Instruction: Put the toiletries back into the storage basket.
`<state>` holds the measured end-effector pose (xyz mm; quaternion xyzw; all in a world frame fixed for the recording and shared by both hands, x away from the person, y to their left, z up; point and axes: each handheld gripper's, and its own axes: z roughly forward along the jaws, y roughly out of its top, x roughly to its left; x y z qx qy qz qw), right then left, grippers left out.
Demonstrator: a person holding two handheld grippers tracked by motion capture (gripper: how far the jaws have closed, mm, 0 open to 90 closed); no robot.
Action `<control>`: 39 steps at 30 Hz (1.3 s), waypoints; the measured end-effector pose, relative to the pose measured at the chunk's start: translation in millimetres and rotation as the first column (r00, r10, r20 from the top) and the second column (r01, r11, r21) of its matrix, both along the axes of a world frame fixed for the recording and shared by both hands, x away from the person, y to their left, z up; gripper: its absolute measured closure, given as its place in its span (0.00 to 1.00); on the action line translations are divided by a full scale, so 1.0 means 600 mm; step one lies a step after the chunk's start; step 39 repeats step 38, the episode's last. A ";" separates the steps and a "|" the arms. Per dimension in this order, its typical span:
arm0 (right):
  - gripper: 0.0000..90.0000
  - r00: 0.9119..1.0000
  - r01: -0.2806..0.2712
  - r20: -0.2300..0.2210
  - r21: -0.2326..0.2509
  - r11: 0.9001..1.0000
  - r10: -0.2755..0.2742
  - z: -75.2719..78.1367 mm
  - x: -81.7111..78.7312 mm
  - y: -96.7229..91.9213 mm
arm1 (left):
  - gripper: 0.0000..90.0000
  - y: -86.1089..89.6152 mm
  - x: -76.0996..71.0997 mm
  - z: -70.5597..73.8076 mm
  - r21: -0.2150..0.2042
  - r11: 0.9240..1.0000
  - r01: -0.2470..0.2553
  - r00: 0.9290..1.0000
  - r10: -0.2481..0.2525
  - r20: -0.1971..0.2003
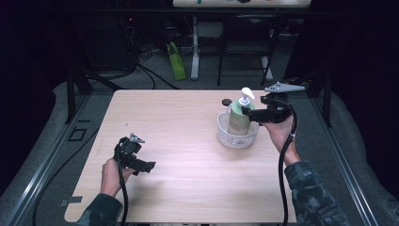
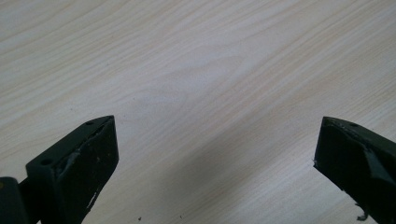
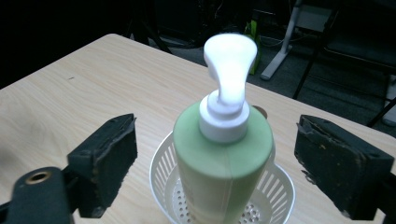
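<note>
Where the right gripper (image 1: 249, 113) is held level at the far right of the table (image 1: 188, 141), its 2 black jaws stand wide on either side of 1 pump bottle (image 1: 239, 117), clear of it, gripping nothing. In the right gripper view the bottle (image 3: 224, 163) rises between the jaws with a gap on each side.

Item 1: pump bottle, pale green body, white pump head (image 3: 229, 65), upright, standing inside the basket.

Item 2: basket (image 1: 225, 134), white, round, slotted wall and perforated floor, resting on the right half of the table. In the right gripper view its rim (image 3: 161, 161) shows around the bottle's base.

Item 3: left gripper (image 1: 149, 167), held low at the near left of the table, well apart from the basket. In the left gripper view its 2 jaws are spread wide over bare wood (image 2: 196, 84), with nothing between them.

Item 4: small dark round object (image 1: 227, 101), on the table just behind the basket; what it is cannot be told.
</note>
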<state>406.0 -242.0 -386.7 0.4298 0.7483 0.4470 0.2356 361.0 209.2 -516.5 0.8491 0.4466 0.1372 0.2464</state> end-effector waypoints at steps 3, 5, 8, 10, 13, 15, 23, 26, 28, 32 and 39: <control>0.11 1.000 0.000 -0.010 -0.006 1.000 0.000 -0.001 -0.012 -0.004 | 0.00 0.000 0.000 0.000 -0.002 1.000 -0.002 1.000 0.002 -0.001; 0.10 1.000 -0.001 -0.023 -0.007 1.000 0.001 -0.002 -0.019 -0.007 | 0.00 0.000 -0.001 0.000 -0.001 1.000 -0.002 1.000 0.002 -0.001; 0.09 0.999 0.002 -0.040 -0.006 1.000 -0.003 -0.005 -0.033 -0.012 | 0.00 0.001 0.000 0.000 0.001 1.000 -0.001 1.000 0.001 0.001; 0.08 0.999 0.006 -0.047 -0.013 1.000 -0.007 -0.008 -0.043 -0.015 | 0.00 0.000 0.000 0.000 -0.002 1.000 -0.002 1.000 0.002 0.000; 0.08 0.998 0.010 -0.062 -0.010 1.000 -0.011 -0.016 -0.060 -0.022 | 0.00 0.000 -0.001 0.000 0.001 1.000 -0.002 1.000 0.002 -0.001; 0.08 0.997 0.015 -0.073 -0.010 1.000 -0.016 -0.024 -0.071 -0.028 | 0.00 0.000 0.000 0.000 0.004 1.000 -0.001 1.000 0.001 0.001; 0.09 0.994 0.042 -0.103 -0.005 0.999 -0.042 -0.065 -0.114 -0.052 | 0.00 -0.004 0.001 -0.001 0.006 1.000 0.005 1.000 -0.005 -0.005; 0.10 0.992 0.050 -0.115 -0.010 0.999 -0.050 -0.080 -0.126 -0.054 | 0.00 -0.002 0.002 -0.002 0.005 1.000 0.003 1.000 -0.003 -0.006; 0.10 0.992 0.057 -0.111 -0.039 0.998 -0.061 -0.091 -0.134 -0.053 | 0.00 0.000 0.002 -0.003 0.003 1.000 -0.003 1.000 0.003 -0.005; 0.09 0.986 0.069 -0.145 -0.053 0.996 -0.076 -0.117 -0.148 -0.056 | 0.00 0.002 0.003 -0.002 0.000 1.000 0.000 1.000 0.000 -0.006; 0.07 0.971 0.078 -0.211 -0.146 0.986 -0.108 -0.154 -0.164 -0.056 | 0.00 0.002 0.005 -0.006 0.005 1.000 -0.001 1.000 0.002 -0.006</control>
